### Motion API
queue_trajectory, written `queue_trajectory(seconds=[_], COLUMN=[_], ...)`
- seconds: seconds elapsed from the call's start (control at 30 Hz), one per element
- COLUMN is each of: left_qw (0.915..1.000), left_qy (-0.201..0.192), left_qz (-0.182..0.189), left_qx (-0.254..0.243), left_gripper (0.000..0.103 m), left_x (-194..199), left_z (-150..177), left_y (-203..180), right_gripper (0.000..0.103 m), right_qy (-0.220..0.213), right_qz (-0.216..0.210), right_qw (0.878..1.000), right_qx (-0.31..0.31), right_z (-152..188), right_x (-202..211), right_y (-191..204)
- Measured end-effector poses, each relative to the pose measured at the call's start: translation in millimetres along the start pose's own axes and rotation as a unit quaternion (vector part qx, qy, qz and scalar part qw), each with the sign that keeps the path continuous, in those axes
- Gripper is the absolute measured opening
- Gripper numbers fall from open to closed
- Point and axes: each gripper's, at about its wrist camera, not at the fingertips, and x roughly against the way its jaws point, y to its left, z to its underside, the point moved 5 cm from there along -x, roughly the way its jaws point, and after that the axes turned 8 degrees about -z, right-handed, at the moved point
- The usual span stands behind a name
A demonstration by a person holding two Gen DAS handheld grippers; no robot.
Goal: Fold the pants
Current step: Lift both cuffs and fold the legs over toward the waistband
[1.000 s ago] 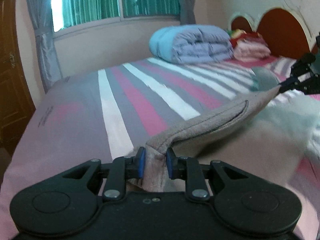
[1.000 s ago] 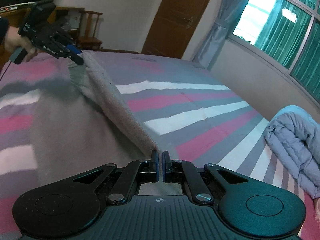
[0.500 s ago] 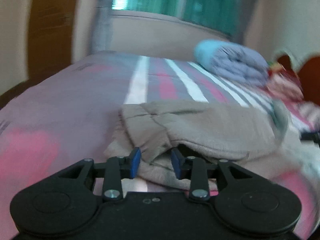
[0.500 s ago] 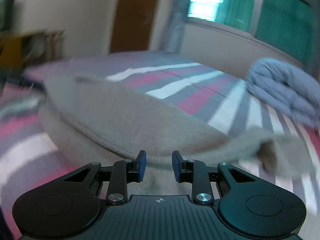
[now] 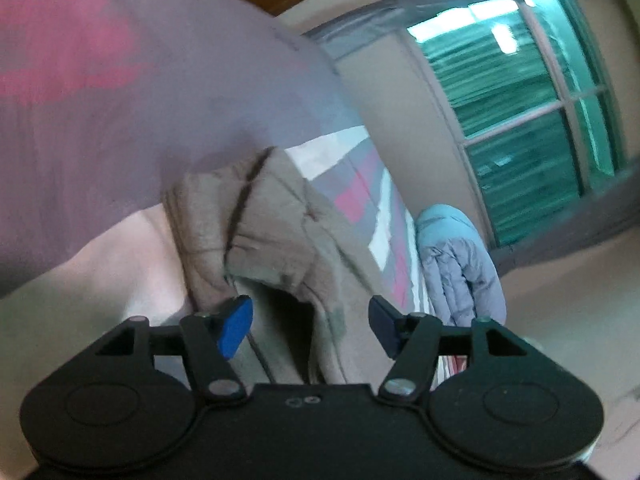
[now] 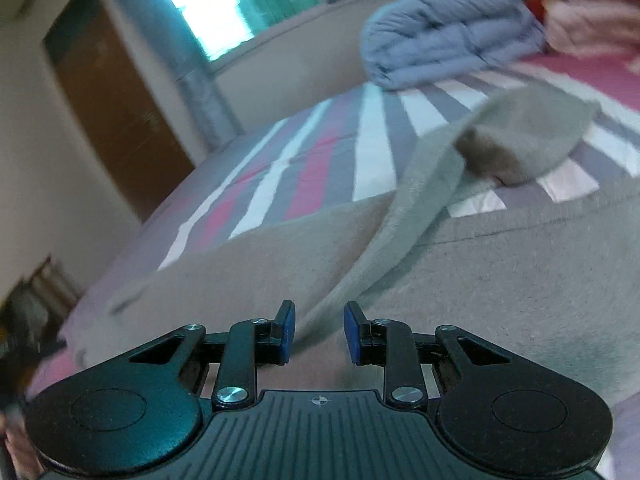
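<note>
The taupe-grey pants (image 6: 500, 280) lie folded over on the striped bed; one leg end (image 6: 532, 136) curls up at the far right. In the tilted left wrist view the waistband end (image 5: 256, 232) sits bunched just ahead of my left gripper (image 5: 308, 326). My left gripper is wide open and empty, the cloth between and beyond its blue pads. My right gripper (image 6: 318, 332) is open and empty, hovering over the pants with a raised fold (image 6: 400, 232) running away from its fingers.
The bed has a pink, grey and white striped sheet (image 6: 304, 168). A rolled blue-grey duvet (image 6: 448, 28) and pink folded bedding (image 6: 592, 20) lie near the headboard. A window with green curtains (image 5: 520, 112) and a wooden door (image 6: 116, 104) line the walls.
Both grippers were shut on the pants' edge a second ago and held it stretched. They laid it down, opened and let go. Both cameras have since swung and tilted; the left opened wider.
</note>
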Motion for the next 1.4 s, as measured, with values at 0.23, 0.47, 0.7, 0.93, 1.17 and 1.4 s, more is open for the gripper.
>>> queue_trajectory(seconds=[0.23,0.47,0.7,0.93,1.17,1.4], left_qw=[0.9984,0.9983,0.9929,0.9870,0.9861,0.9741], left_qy=[0.019,0.028,0.012,0.038,0.047,0.017], left_qz=[-0.007,-0.006,0.022,-0.011,-0.034,-0.027], left_qx=[0.054,-0.050,-0.116,-0.156,-0.156,-0.224], left_gripper=[0.054,0.018,0.016,0.016,0.016,0.016], left_x=[-22,-17,15,15,6,17], left_z=[-14,-25,-51,-41,-22,-32], left_y=[19,-6,-33,-8,23,-3], right_gripper=[0.027,0.005,0.005,0.005,0.005,0.005], right_qy=[0.018,0.017,-0.015,-0.011,0.064,0.038], right_qz=[0.013,0.006,-0.033,-0.050,-0.007,-0.021], right_qw=[0.997,0.998,0.999,0.998,0.998,0.998], right_qx=[-0.080,-0.061,0.000,0.039,0.028,0.034], right_z=[-23,-26,-30,-7,57,45], right_x=[-34,-26,21,40,16,31], right_y=[-35,-37,0,30,9,19])
